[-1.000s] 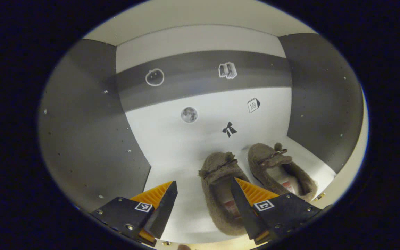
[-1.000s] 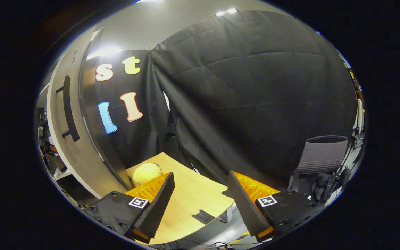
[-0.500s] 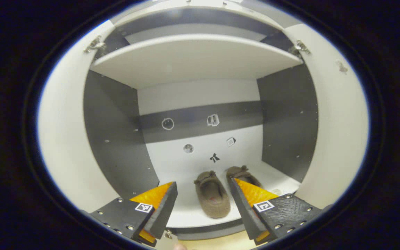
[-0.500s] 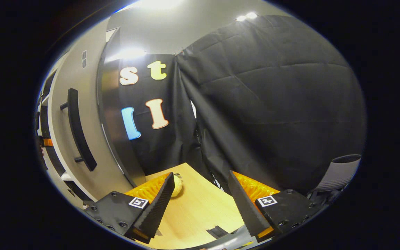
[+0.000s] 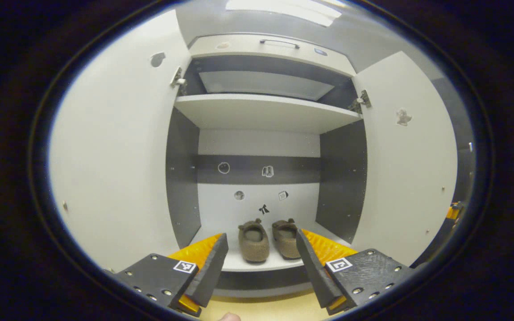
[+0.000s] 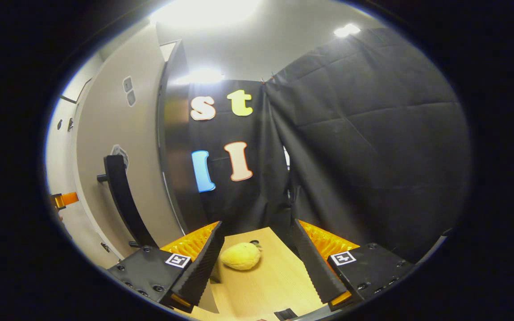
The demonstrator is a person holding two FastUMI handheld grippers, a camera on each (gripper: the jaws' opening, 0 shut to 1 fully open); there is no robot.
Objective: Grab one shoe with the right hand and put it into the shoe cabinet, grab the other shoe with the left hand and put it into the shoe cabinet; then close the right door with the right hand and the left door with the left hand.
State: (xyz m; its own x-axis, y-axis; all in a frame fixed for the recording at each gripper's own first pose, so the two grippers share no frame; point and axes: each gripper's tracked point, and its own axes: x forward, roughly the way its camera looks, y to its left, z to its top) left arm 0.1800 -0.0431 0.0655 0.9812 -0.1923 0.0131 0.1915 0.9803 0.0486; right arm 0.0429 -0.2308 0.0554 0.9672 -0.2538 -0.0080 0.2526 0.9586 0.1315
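Two brown fuzzy shoes stand side by side on the bottom shelf of the open shoe cabinet (image 5: 261,111), the left shoe (image 5: 253,240) just beside the right shoe (image 5: 286,238). My left gripper (image 5: 261,263) is open and holds nothing; it hangs in front of the cabinet, well back from the shoes. Both doors stand wide open: the left door (image 5: 114,156) and the right door (image 5: 406,169). In the right gripper view, my right gripper (image 6: 257,263) is open and holds nothing. It sits to the right of the right door's outer face, whose black handle (image 6: 123,203) is close at the lower left.
A yellow plush toy (image 6: 240,256) lies on the wooden table (image 6: 270,285) just beyond my right fingers. A drawer with a dark handle (image 5: 279,42) tops the cabinet. An upper shelf compartment sits above the shoes.
My left gripper has drawn back out of the cabinet, so the shoes look smaller and both doors have come into view. The right gripper has moved nearer the right door's handle.
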